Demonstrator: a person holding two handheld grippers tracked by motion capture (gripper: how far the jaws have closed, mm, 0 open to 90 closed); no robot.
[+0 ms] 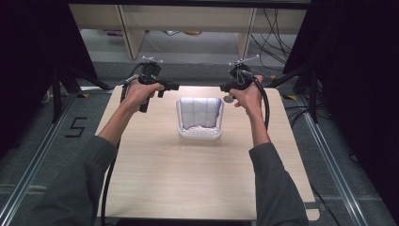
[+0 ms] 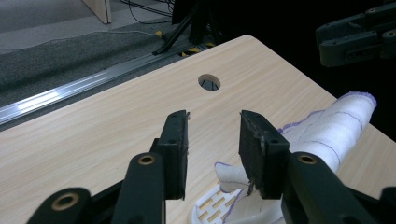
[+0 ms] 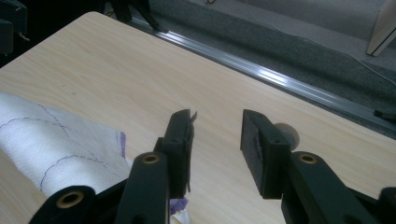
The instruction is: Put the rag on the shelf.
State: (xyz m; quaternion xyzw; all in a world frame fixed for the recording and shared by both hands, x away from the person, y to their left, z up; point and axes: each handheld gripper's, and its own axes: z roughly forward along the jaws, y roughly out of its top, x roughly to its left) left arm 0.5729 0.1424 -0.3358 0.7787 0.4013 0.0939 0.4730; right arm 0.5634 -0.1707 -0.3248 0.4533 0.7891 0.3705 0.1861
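Pale wooden table [image 1: 202, 179] from above: a white basket [image 1: 199, 132] with a white cloth [image 1: 199, 112] draped over it is sitting between my left gripper [image 1: 170, 86] and right gripper [image 1: 227, 87], about equally near.

Left gripper view — jaws gaping, empty, cloth [image 2: 327, 130] lying right of them.

Right gripper view — jaws parted too, cloth [image 3: 60, 149] lying left.

Pale wood table [image 1: 197, 179] — floor rail [image 2: 70, 88] beside.

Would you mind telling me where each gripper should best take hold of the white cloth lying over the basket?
Probably at its far corners. The cloth drapes over the white basket's far rim, corners hanging loose at both sides. Bring the left gripper and the right gripper, both open, in from their own sides.
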